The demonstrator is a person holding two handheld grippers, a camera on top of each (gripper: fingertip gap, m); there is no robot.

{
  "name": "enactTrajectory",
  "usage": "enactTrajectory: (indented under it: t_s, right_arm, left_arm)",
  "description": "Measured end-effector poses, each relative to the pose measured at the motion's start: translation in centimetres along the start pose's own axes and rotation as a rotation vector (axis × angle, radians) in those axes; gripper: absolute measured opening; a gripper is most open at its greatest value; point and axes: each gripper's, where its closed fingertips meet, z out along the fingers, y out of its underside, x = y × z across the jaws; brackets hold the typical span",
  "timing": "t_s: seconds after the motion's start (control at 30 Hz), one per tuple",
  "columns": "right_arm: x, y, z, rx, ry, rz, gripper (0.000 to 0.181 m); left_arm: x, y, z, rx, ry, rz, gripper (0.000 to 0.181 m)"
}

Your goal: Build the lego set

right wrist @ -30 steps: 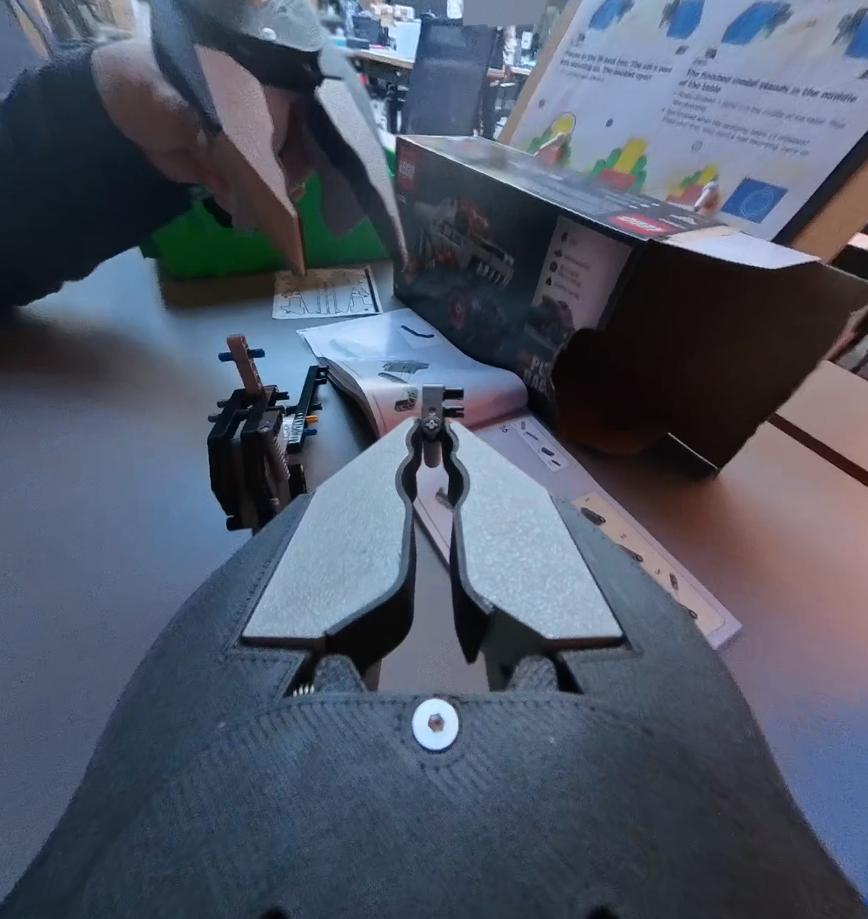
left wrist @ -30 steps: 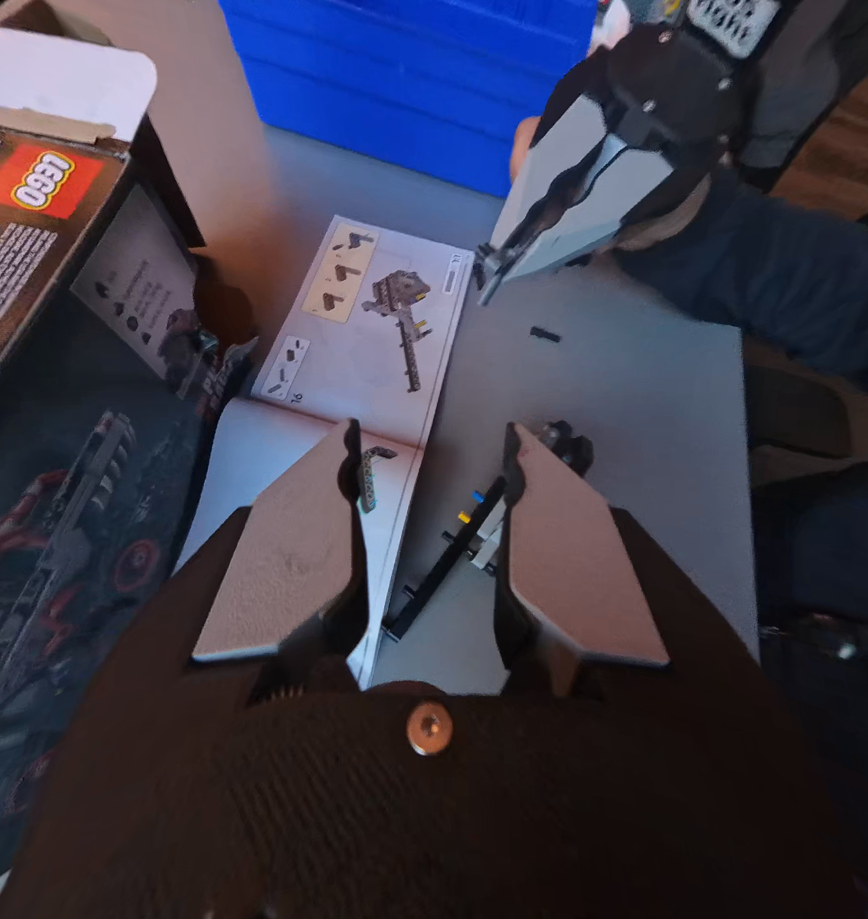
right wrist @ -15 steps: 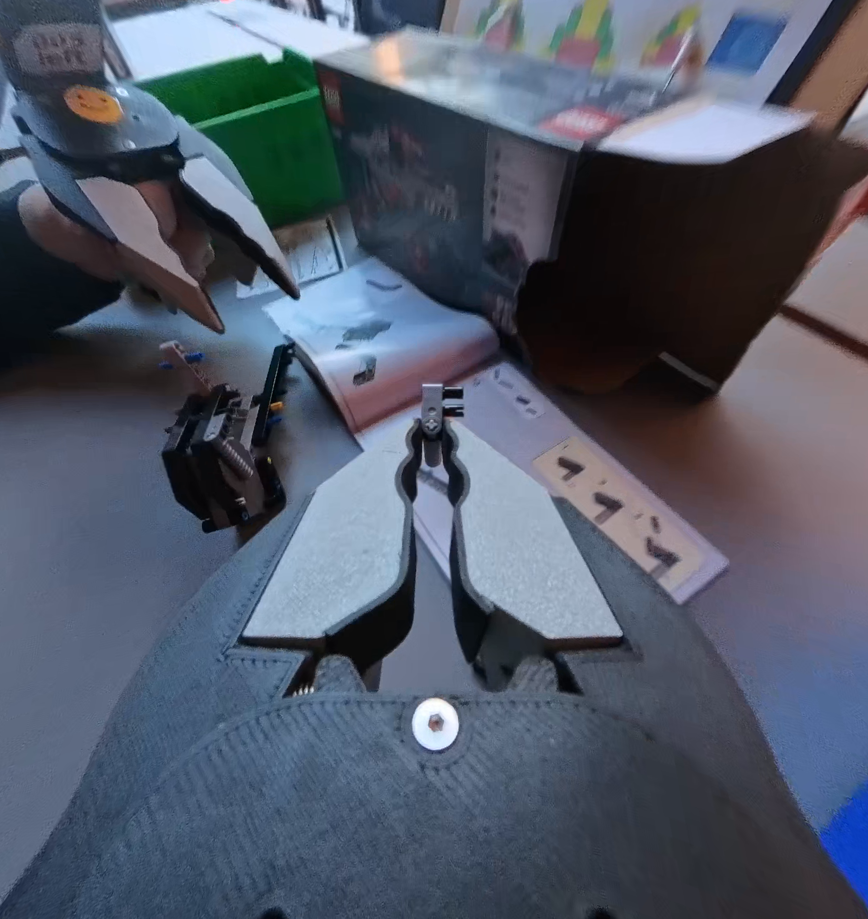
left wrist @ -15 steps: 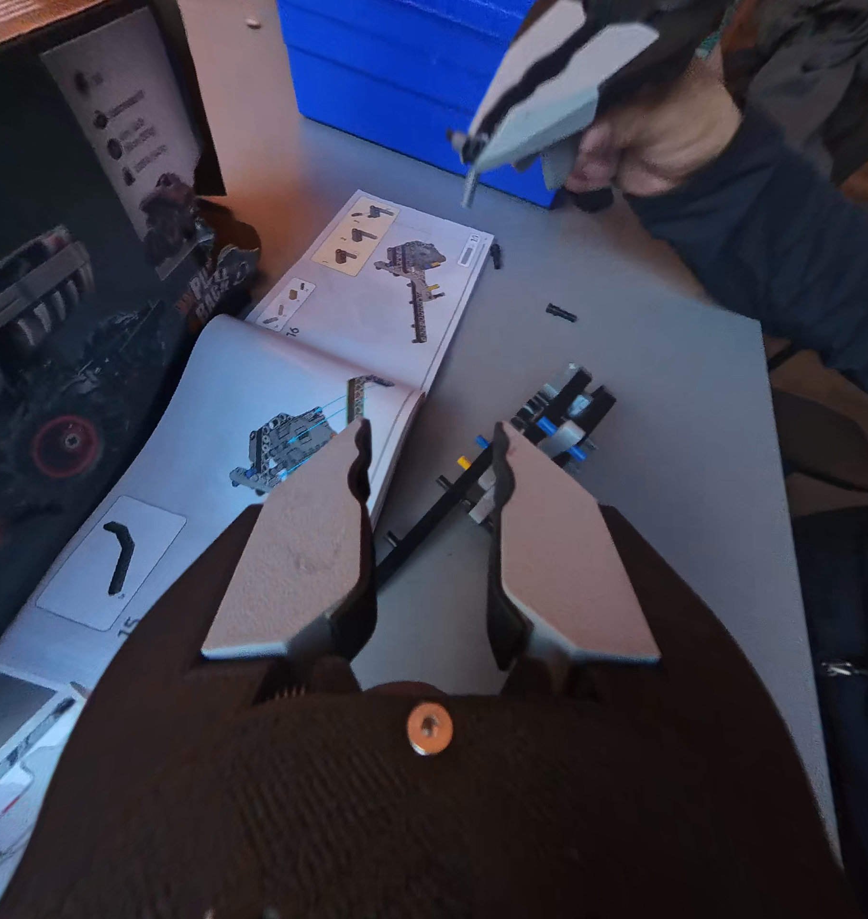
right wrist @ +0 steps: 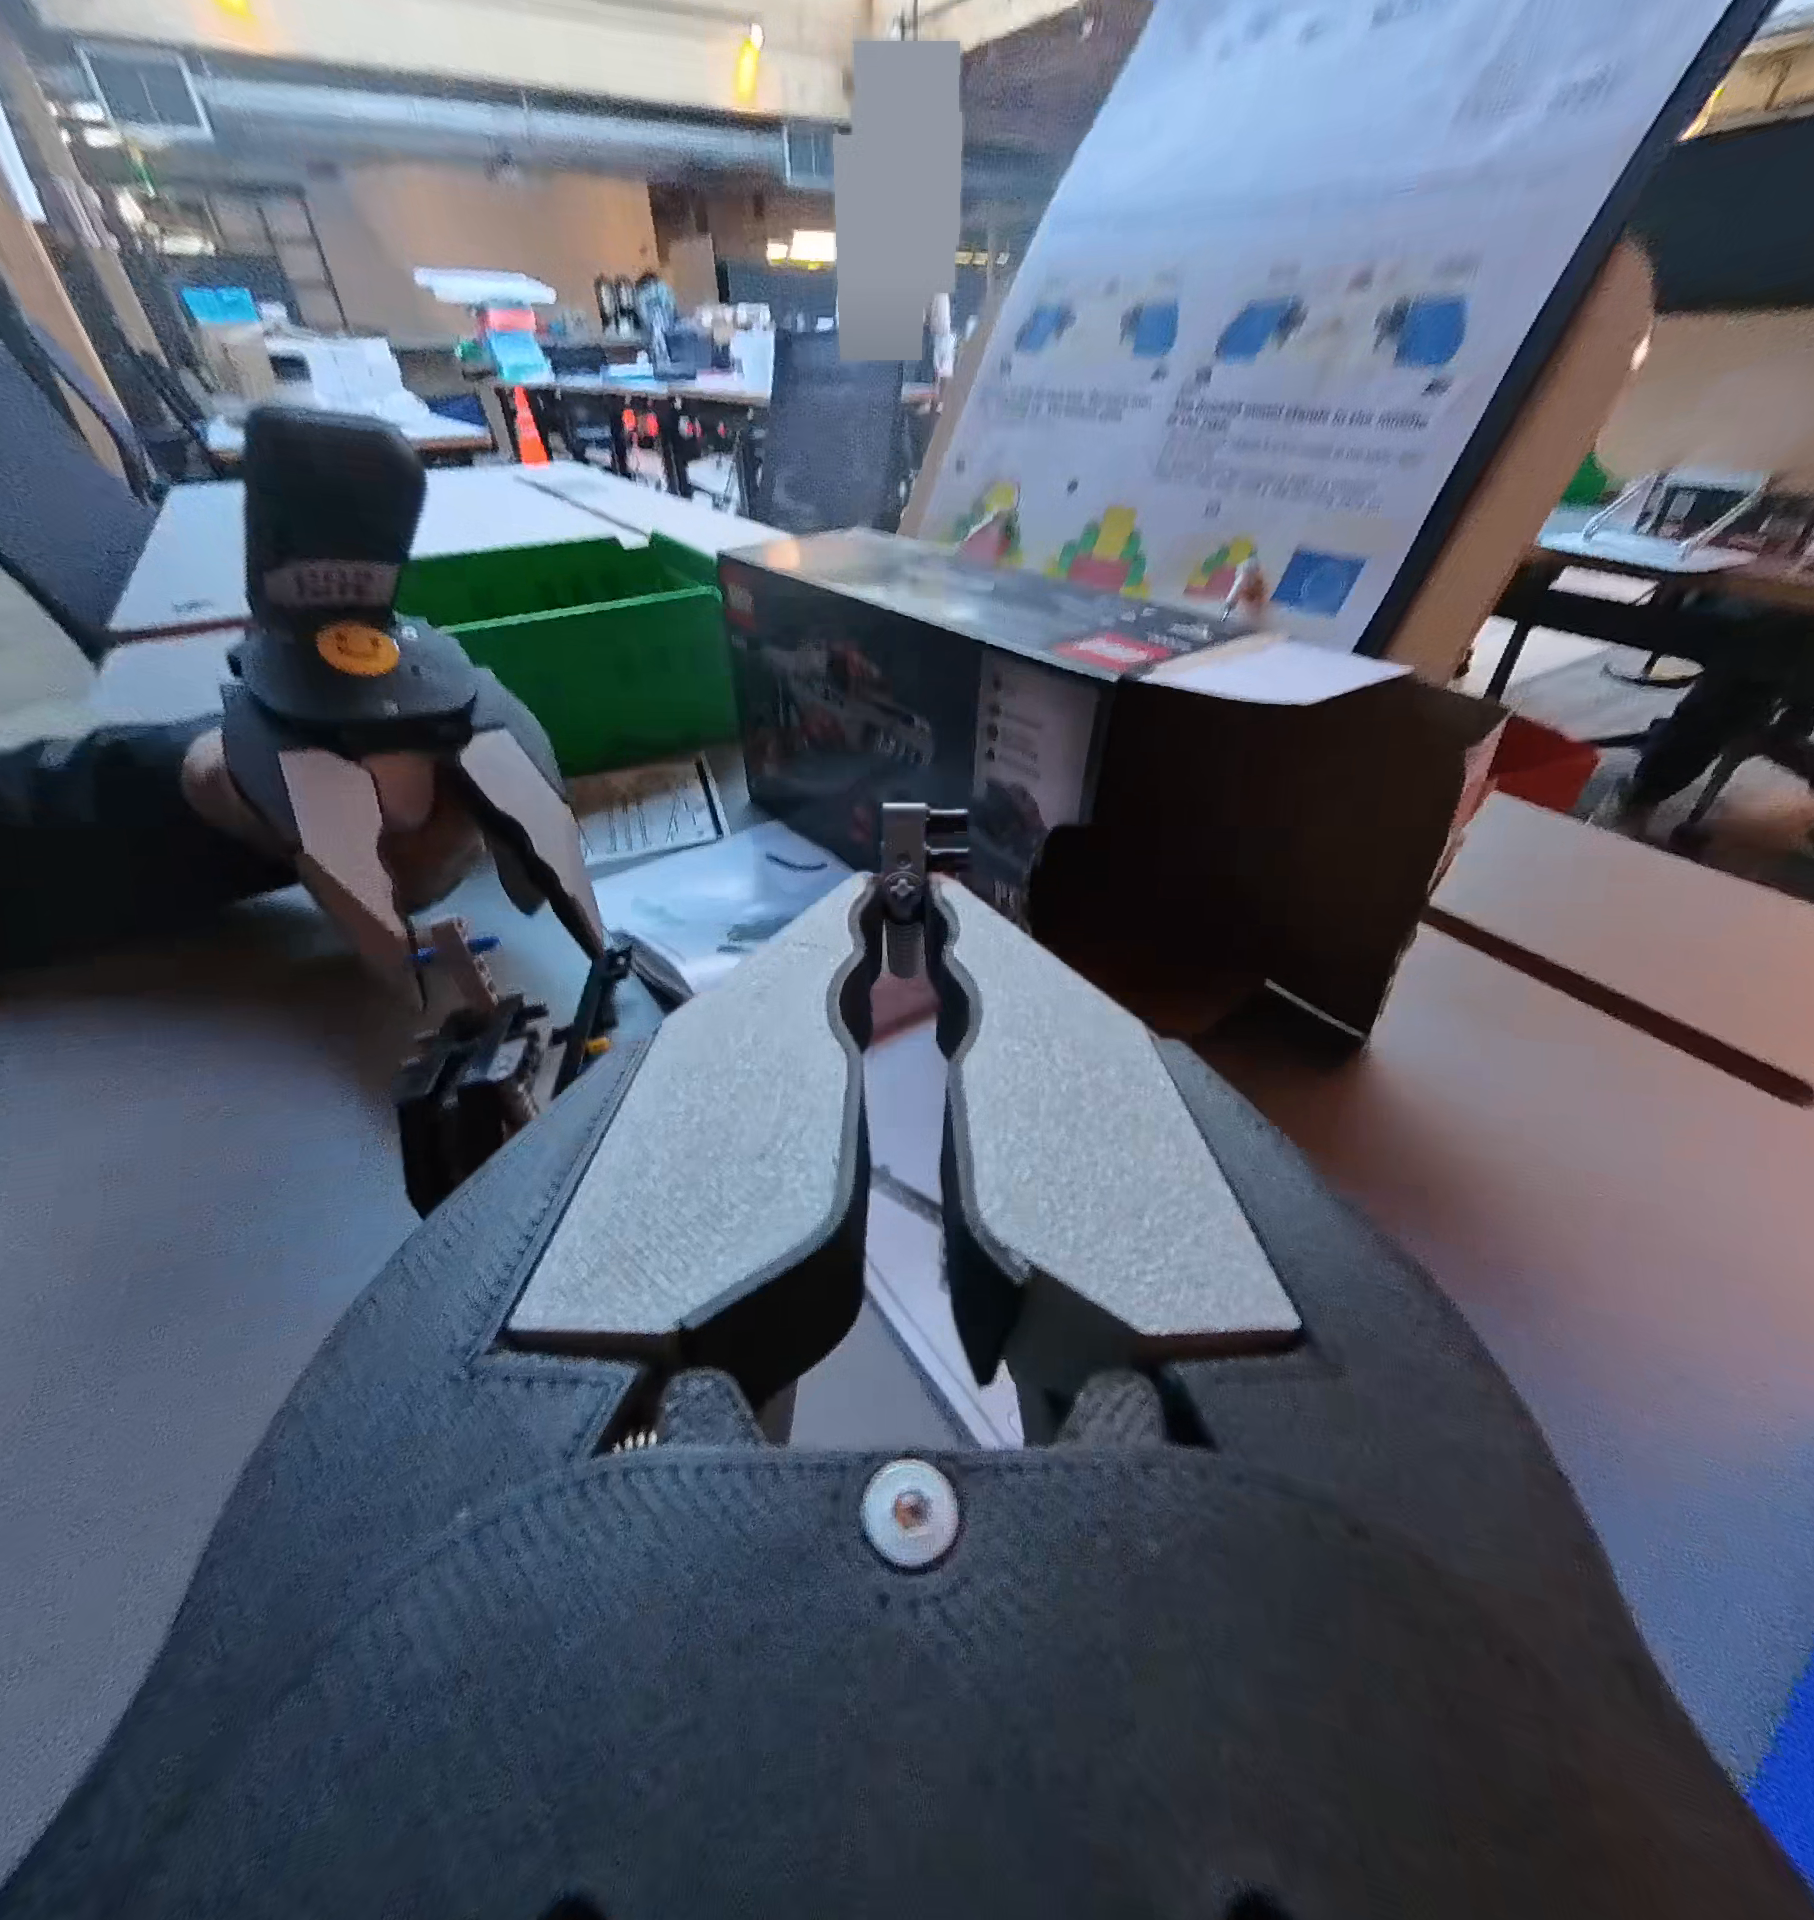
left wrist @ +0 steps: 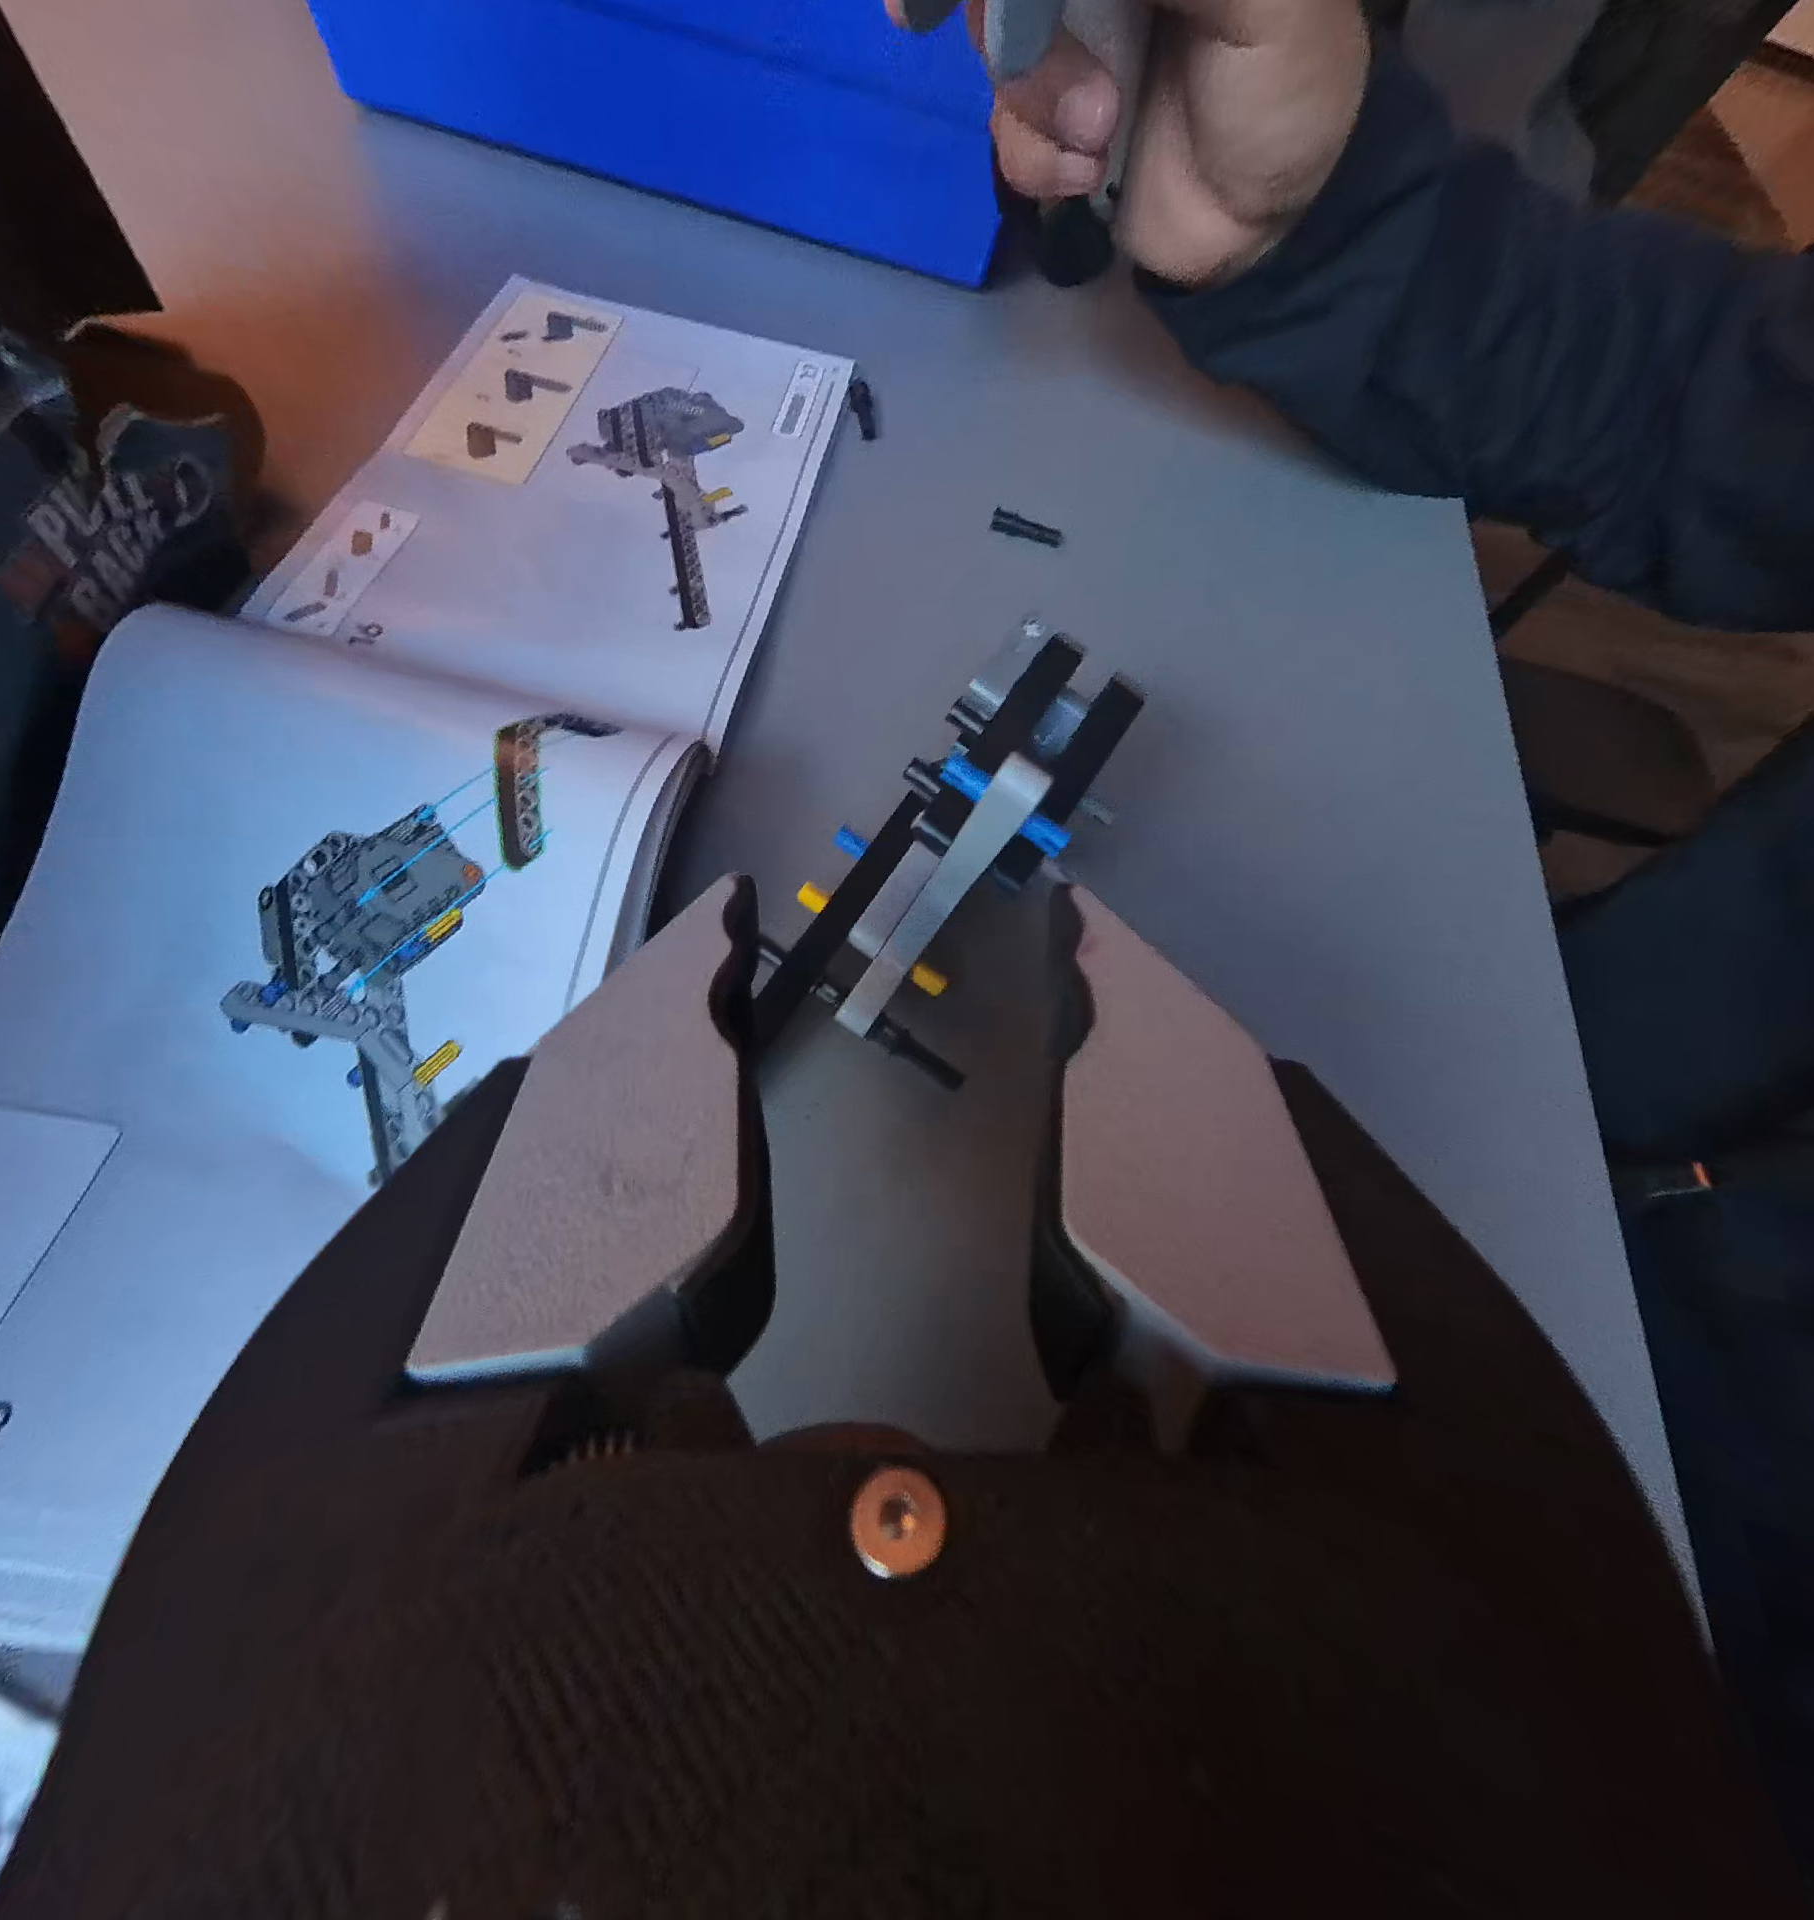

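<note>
The part-built Lego assembly (left wrist: 986, 821), black and grey beams with blue and yellow pins, lies on the grey table (left wrist: 1298, 831). My left gripper (left wrist: 901, 914) is open and its fingertips straddle the near end of the assembly. In the right wrist view the left gripper (right wrist: 503, 966) hangs over the assembly (right wrist: 477, 1070). My right gripper (right wrist: 901, 904) is shut on a small grey Lego piece (right wrist: 903, 847) with black pins, held up in the air. The open instruction booklet (left wrist: 363, 831) lies left of the assembly.
Two loose black pins (left wrist: 1025, 527) (left wrist: 861, 405) lie beyond the assembly. A blue bin (left wrist: 674, 104) stands at the far table edge. The dark Lego box (right wrist: 986, 727), a green bin (right wrist: 591, 644) and a leaning poster board (right wrist: 1298, 312) stand behind. A person's hand (left wrist: 1194, 135) is at top right.
My left gripper has moved down and forward until it straddles the assembly. My right gripper has risen out of the left wrist view, still holding the small grey piece.
</note>
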Motion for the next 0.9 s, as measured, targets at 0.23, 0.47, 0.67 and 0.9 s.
enactTrajectory:
  t_s: [0.23, 0.47, 0.67, 0.9]
  right_arm:
    - [-3.0, 1.1, 1.4, -0.025, -0.127, 0.045, 0.004]
    - [-7.2, 1.6, 2.0, -0.058, -0.257, -0.066, 0.004]
    - [-6.2, 0.5, 1.1, -0.025, -0.204, -0.122, 0.004]
    - [-1.9, -3.8, -3.0, 0.182, -0.062, -0.033, 0.004]
  left_arm:
    - [0.2, 0.1, 1.0, 0.020, -0.002, 0.043, 0.056]
    - [1.5, 0.3, 1.8, -0.022, 0.031, 0.124, 0.067]
    - [1.8, 0.9, 3.5, -0.078, 0.023, 0.157, 0.045]
    - [2.0, 0.5, 3.4, -0.027, 0.021, 0.102, 0.031]
